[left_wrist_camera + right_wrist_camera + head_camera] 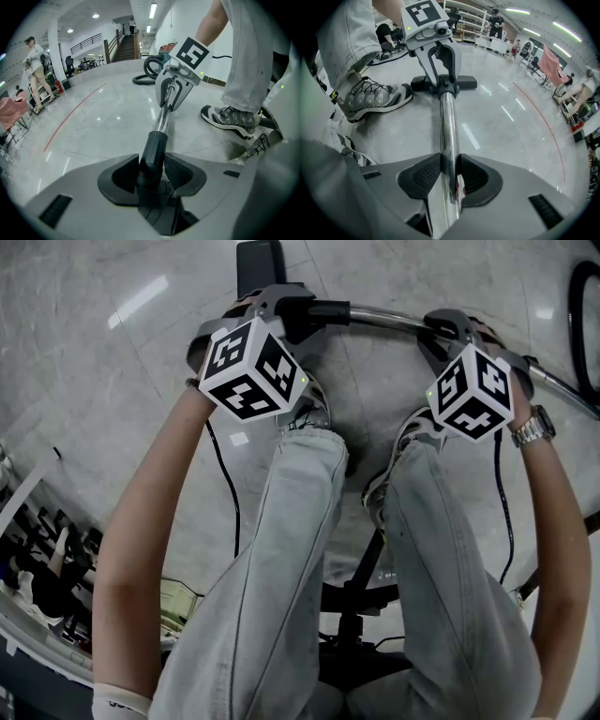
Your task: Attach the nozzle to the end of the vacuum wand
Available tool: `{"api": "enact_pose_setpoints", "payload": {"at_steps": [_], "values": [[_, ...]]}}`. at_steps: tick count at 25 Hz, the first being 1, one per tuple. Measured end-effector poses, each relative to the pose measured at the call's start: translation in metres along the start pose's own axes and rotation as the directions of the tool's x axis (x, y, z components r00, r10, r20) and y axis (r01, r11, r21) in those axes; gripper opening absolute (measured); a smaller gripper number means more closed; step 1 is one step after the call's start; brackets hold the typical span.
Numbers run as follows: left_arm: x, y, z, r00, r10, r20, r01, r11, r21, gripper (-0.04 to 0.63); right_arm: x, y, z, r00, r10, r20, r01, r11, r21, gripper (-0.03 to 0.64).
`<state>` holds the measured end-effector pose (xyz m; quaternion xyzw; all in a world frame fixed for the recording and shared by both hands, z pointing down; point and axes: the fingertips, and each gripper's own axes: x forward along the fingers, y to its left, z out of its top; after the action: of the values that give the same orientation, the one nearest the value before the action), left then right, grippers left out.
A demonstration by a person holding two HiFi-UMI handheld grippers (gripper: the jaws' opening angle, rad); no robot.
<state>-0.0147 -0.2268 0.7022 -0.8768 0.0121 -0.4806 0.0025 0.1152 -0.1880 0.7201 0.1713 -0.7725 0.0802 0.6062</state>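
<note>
Left gripper is clamping the black nozzle neck, with the jaws fairly wide but the pads pressing on it. Right gripper is squeezing the chrome vacuum wand. The wand is running right to left across the top of the head view, lining up with the neck. The nozzle head is lying just past the left gripper, so the left hand is nearer. The seating push is probably going straight along that axis.

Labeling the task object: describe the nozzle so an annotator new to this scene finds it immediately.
Start at the chrome wand held over the pale floor. Follow it past the left gripper to its end: the nozzle is the flat black crossbar there, unlike the slim shiny tube and the coiled black hose.
</note>
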Motion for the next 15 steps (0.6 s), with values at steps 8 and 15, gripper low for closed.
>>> {"api": "enact_pose_setpoints", "payload": {"at_steps": [8, 15], "values": [[0.0028, -0.0023, 0.0018, 1.0, -0.006, -0.013, 0.006, 0.999, 0.035, 0.176, 0.0013, 0.0012, -0.0006, 1.0, 0.002, -0.017, -0.002, 1.0, -0.021, 0.137], [0.0047, -0.0056, 0.0043, 0.999, -0.028, -0.031, 0.031, 0.996, 0.086, 0.169, 0.0029, 0.0042, -0.0015, 0.999, 0.016, -0.044, -0.018, 0.999, -0.046, 0.135]]}}
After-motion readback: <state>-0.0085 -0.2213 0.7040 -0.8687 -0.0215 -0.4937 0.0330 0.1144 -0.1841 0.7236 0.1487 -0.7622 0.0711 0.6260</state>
